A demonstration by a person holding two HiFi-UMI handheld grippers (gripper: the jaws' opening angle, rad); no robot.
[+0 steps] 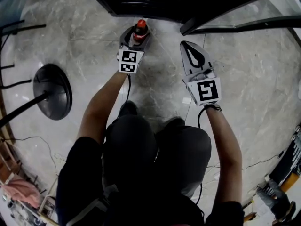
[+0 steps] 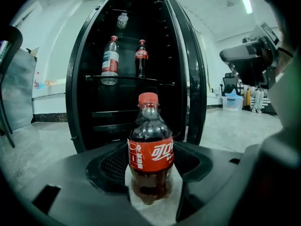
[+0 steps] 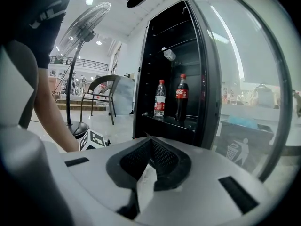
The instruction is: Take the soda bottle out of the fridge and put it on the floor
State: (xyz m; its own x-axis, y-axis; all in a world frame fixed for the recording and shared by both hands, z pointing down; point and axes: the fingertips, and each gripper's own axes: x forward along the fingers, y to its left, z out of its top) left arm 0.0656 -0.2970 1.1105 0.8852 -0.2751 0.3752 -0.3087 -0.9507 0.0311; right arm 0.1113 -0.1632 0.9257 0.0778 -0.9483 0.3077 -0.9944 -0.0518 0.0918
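Just outside the open fridge (image 2: 113, 121), the bottle (image 2: 150, 154) stands upright between the jaws of the left gripper (image 1: 136, 37). They are closed to a narrow span on its lower body, below the red label. Its base looks down on the pale floor (image 1: 160, 88), or a hair above it; I cannot tell which. The right gripper (image 3: 149, 142) hangs beside it, well apart from the bottle, with its jaws together and nothing between them. A water bottle (image 2: 109, 60) and another cola (image 2: 141, 58) stand on a fridge shelf, untouched. The task reads as nearly finished, with only the release left. The bottle looks full of dark soda, so it should be fairly heavy for its size. Its base is narrow and its cap (image 1: 140, 25) sits high, which makes it easy to tip. The plastic wall is smooth, perhaps damp from the cold, and would dent under a hard squeeze. A hold on the label band or just under it seems better than one on the tapered shoulder, where the jaws could slide upward. Opening both jaws evenly and backing straight away should avoid nudging it over.
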